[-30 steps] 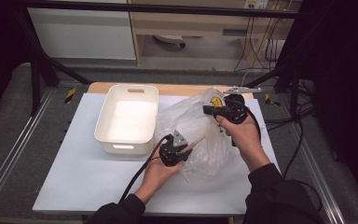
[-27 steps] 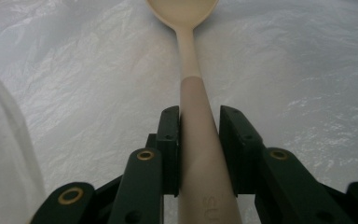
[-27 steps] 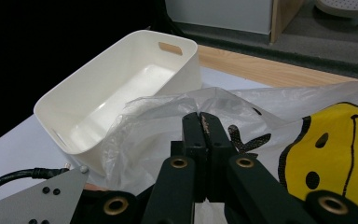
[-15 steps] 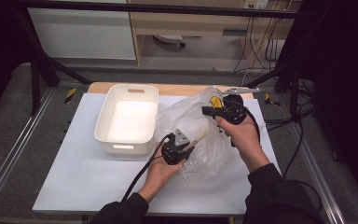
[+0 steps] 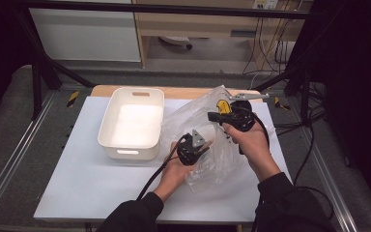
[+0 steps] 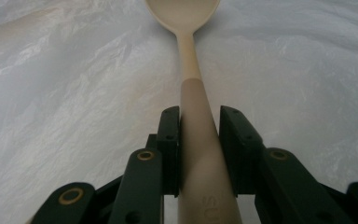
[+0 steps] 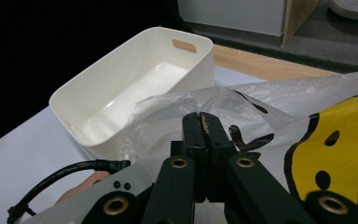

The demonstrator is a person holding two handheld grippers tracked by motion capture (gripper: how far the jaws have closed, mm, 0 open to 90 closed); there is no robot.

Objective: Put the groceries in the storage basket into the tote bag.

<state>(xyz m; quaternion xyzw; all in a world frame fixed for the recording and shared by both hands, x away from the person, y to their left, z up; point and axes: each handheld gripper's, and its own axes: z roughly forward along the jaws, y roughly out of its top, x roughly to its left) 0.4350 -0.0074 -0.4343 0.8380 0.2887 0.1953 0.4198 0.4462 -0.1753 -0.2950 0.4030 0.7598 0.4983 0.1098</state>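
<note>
While right gripper (image 7: 200, 122) pinches bag (image 7: 279, 107), left gripper (image 6: 199, 122) seemingly clamps spoon (image 6: 196, 100).

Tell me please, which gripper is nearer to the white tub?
Left. The left gripper sits just beside the white tub, holding a spoon; the right gripper is farther, beyond the plastic bag.

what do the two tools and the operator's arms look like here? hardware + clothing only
Both tools are black, two-jawed. Left tool carries a grey three-cornered plate and trails a black cable. Right tool has flat black jaws with brass-coloured pivot rivets. Long dark sleeves, hands bare.
</note>
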